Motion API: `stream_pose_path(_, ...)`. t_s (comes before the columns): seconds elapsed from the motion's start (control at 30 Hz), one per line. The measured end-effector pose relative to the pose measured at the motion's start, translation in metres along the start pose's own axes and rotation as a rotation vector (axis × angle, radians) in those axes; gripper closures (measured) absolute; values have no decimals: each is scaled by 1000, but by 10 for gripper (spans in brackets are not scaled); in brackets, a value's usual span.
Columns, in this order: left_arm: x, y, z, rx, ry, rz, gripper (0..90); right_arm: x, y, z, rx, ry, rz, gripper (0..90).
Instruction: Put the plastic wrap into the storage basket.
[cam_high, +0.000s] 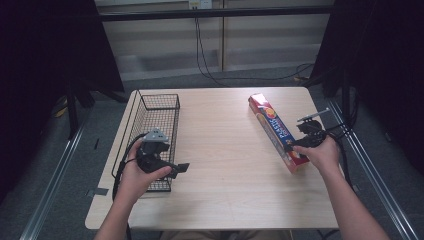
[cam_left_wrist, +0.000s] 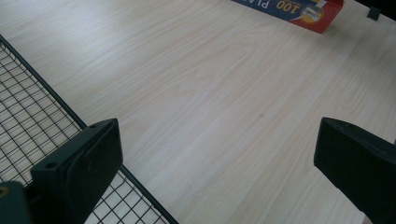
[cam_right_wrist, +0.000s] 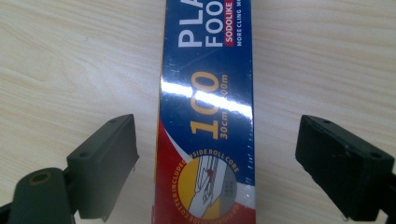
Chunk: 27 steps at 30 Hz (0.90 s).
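Note:
A long red and blue box of plastic food wrap (cam_high: 274, 127) lies slanted on the right part of the light wood table (cam_high: 225, 170). My right gripper (cam_high: 296, 146) is at the box's near end. In the right gripper view it (cam_right_wrist: 217, 135) is open, one jaw on each side of the box (cam_right_wrist: 208, 70), neither touching it. A black wire basket (cam_high: 159, 114) stands at the table's left. My left gripper (cam_high: 180, 169) is by the basket's near right corner. It (cam_left_wrist: 219, 135) is open over bare wood, beside the basket's rim (cam_left_wrist: 70, 114). The box's end (cam_left_wrist: 299, 9) lies far off.
The basket looks empty. Black cables (cam_high: 210, 70) run over the floor behind the table. Dark curtains hang at both sides, and metal rails (cam_high: 372, 170) run along the floor left and right of the table.

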<state>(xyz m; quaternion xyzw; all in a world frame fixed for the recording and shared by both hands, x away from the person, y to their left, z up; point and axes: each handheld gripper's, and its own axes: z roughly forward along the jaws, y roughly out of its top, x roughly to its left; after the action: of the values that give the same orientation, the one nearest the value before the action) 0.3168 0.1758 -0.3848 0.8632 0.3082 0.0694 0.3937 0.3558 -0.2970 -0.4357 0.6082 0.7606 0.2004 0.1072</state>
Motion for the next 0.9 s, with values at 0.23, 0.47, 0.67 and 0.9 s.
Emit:
stream_pose_path(0.23, 1, -2, -1, -7, 2, -7, 12, 3, 3, 9, 41, -2, 4, 122)
stream_pose_path(0.47, 2, -2, -1, -5, 8, -14, 12, 2, 4, 16, 82, 6, -16, 167)
stream_pose_path(0.67, 1, -2, -1, -2, 6, -9, 12, 2, 1, 22, 100, 6, -6, 191)
stream_pose_path(0.9, -1, -2, 0, -6, 6, -13, 12, 2, 0, 23, 93, 2, -23, 265)
